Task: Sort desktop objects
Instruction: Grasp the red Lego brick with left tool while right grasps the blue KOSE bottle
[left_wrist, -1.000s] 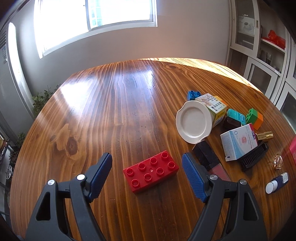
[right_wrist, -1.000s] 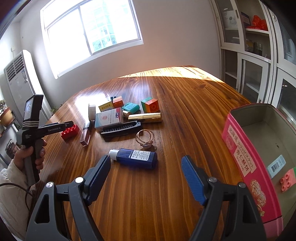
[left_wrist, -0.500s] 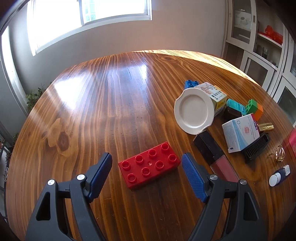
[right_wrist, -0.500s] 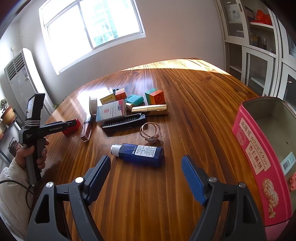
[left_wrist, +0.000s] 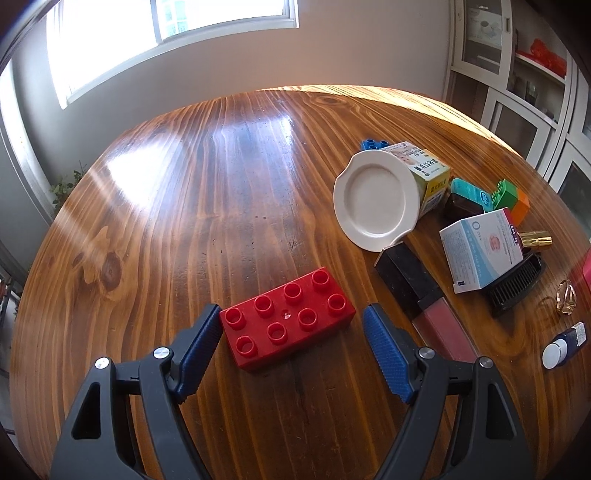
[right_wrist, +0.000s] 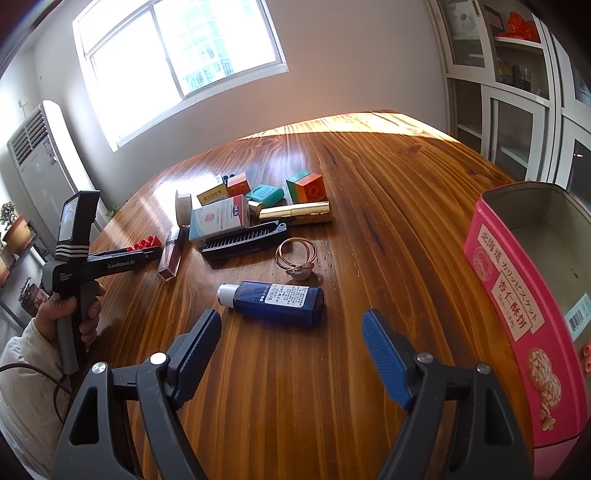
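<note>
Sorting barely begun: the left gripper (left_wrist: 291, 328), jaws apart, brackets a red brick (left_wrist: 286, 319) lying on the table (left_wrist: 221, 184); the right gripper (right_wrist: 291, 334) gapes empty near the pink tin (right_wrist: 517, 295).

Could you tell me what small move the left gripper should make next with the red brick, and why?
Probably ease the left gripper slightly forward and close it. The red brick lies flat on the table between the open fingers, one end already at the left finger, a gap remaining on the right, so nothing grips it yet.
</note>
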